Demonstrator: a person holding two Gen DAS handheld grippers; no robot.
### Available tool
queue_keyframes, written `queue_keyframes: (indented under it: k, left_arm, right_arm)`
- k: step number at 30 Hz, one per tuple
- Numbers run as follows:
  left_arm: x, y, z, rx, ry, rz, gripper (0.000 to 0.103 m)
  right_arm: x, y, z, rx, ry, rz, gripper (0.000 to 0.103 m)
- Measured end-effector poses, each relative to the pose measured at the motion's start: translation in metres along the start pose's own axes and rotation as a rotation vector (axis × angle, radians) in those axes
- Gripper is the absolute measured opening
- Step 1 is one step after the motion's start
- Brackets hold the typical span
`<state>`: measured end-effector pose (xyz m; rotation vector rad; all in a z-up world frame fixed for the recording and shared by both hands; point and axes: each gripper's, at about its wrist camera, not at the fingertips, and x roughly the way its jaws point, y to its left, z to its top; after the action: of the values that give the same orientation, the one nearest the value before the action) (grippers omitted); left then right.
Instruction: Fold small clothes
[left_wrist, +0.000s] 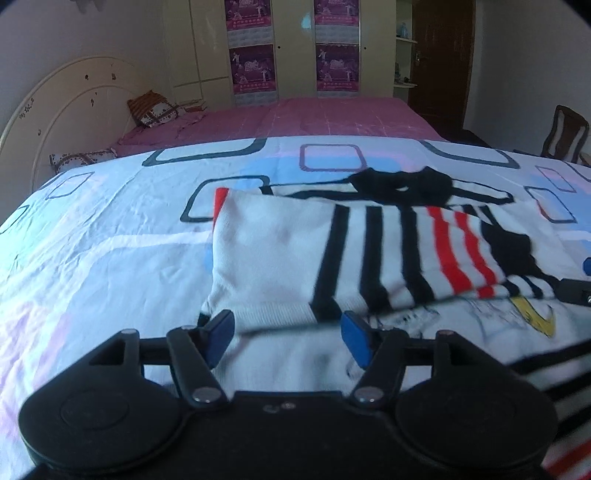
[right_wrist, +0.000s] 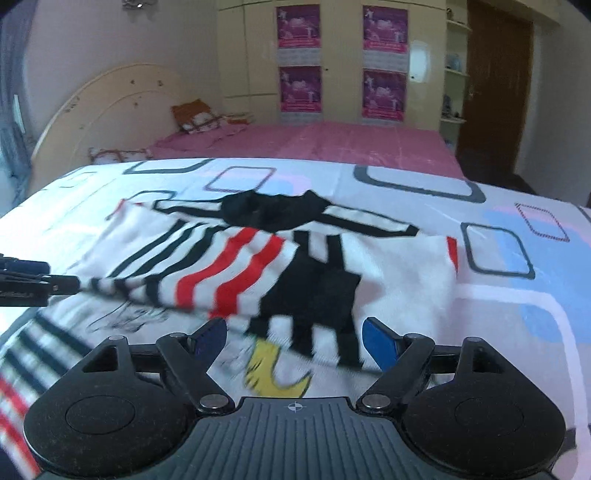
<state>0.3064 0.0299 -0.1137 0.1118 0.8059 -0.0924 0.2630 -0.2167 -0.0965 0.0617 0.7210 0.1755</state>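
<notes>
A small white shirt (left_wrist: 280, 251) with black and red stripes and a black collar lies on the patterned sheet (left_wrist: 92, 258). Both sleeves are folded in over its front. My left gripper (left_wrist: 288, 332) is open, its blue pads on either side of the folded left sleeve's cuff, not gripping it. My right gripper (right_wrist: 295, 339) is open just in front of the black-striped edge of the shirt (right_wrist: 314, 288). The left gripper's tip (right_wrist: 26, 280) shows at the left edge of the right wrist view. A yellow print (right_wrist: 273, 373) shows on the shirt's front.
The sheet covers a surface in front of a bed with a pink cover (right_wrist: 314, 144) and pillows (right_wrist: 195, 118). A wardrobe with purple posters (right_wrist: 299, 55) stands behind. A dark door (right_wrist: 495, 92) is at the right, a chair (left_wrist: 565, 133) at the far right.
</notes>
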Motion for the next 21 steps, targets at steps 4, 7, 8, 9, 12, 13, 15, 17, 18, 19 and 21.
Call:
queue_keyframes:
  k: [4, 7, 8, 9, 12, 13, 15, 17, 18, 19, 21]
  left_arm:
    - [-0.020, -0.001, -0.015, -0.001, 0.013, -0.016, 0.065]
    - [-0.035, -0.001, -0.029, 0.002, 0.026, -0.036, 0.066]
    - [-0.040, 0.000, -0.034, 0.005, 0.029, -0.043, 0.067]
    - [-0.044, 0.000, -0.039, 0.011, 0.031, -0.051, 0.069]
    - [-0.056, 0.001, -0.055, 0.038, 0.036, -0.072, 0.071]
    - [-0.060, 0.003, -0.061, 0.047, 0.037, -0.078, 0.071]
    - [-0.069, 0.008, -0.073, 0.054, 0.049, -0.093, 0.072]
    - [-0.077, 0.015, -0.087, 0.045, 0.060, -0.113, 0.072]
    - [-0.080, 0.018, -0.092, 0.044, 0.064, -0.122, 0.072]
    - [-0.084, 0.022, -0.098, 0.044, 0.069, -0.127, 0.072]
    - [-0.091, 0.029, -0.110, 0.040, 0.076, -0.129, 0.071]
  right_arm:
    - [-0.016, 0.008, -0.015, -0.009, 0.017, 0.011, 0.080]
    - [-0.028, 0.015, -0.026, 0.003, 0.029, 0.017, 0.080]
    - [-0.033, 0.019, -0.031, -0.001, 0.031, 0.013, 0.080]
    - [-0.038, 0.023, -0.036, -0.004, 0.034, 0.007, 0.080]
    - [-0.053, 0.031, -0.052, 0.001, 0.044, -0.007, 0.080]
    - [-0.058, 0.034, -0.057, 0.005, 0.049, -0.015, 0.080]
    - [-0.068, 0.039, -0.068, 0.019, 0.063, -0.029, 0.080]
    - [-0.078, 0.043, -0.079, 0.027, 0.076, -0.042, 0.080]
    - [-0.082, 0.046, -0.084, 0.026, 0.083, -0.052, 0.080]
    - [-0.087, 0.049, -0.090, 0.026, 0.091, -0.065, 0.080]
    - [-0.095, 0.052, -0.100, 0.033, 0.102, -0.087, 0.080]
